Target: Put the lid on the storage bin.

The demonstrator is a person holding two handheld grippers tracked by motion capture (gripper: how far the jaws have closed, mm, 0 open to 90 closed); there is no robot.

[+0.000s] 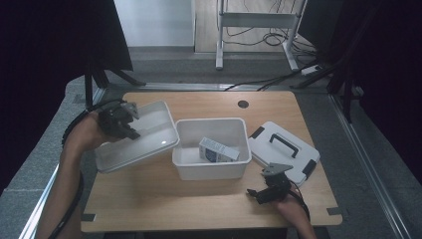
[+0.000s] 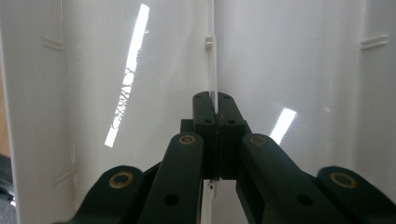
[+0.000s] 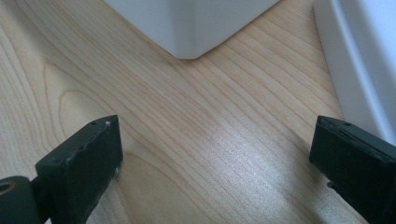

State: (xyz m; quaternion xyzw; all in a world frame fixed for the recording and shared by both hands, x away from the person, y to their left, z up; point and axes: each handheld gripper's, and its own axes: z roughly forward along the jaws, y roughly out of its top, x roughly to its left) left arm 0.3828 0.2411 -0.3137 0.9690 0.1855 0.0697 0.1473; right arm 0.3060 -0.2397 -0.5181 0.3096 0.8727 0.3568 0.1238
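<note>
At the table's left, a person's hand holds my left gripper point(image 1: 132, 132), which is shut on the wall of an empty white bin point(image 1: 147, 142); the bin hangs tilted above the table. In the left gripper view the black jaws point(image 2: 214, 109) meet on the thin white bin wall point(image 2: 140, 70). A second white bin point(image 1: 211, 122) stands upright mid-table with a small white-and-blue carton point(image 1: 218, 151) inside. My right gripper point(image 1: 256, 194) rests near the front right edge, open, with bare wood between its jaws point(image 3: 219, 140). That bin's corner point(image 3: 187, 23) lies just ahead of it.
A white lid with a black handle point(image 1: 283, 149) lies flat to the right of the middle bin; its edge point(image 3: 359, 56) runs beside my right gripper. The wooden table point(image 1: 199, 204) has a cable hole point(image 1: 243, 104) at the back. Dark screens stand on both sides.
</note>
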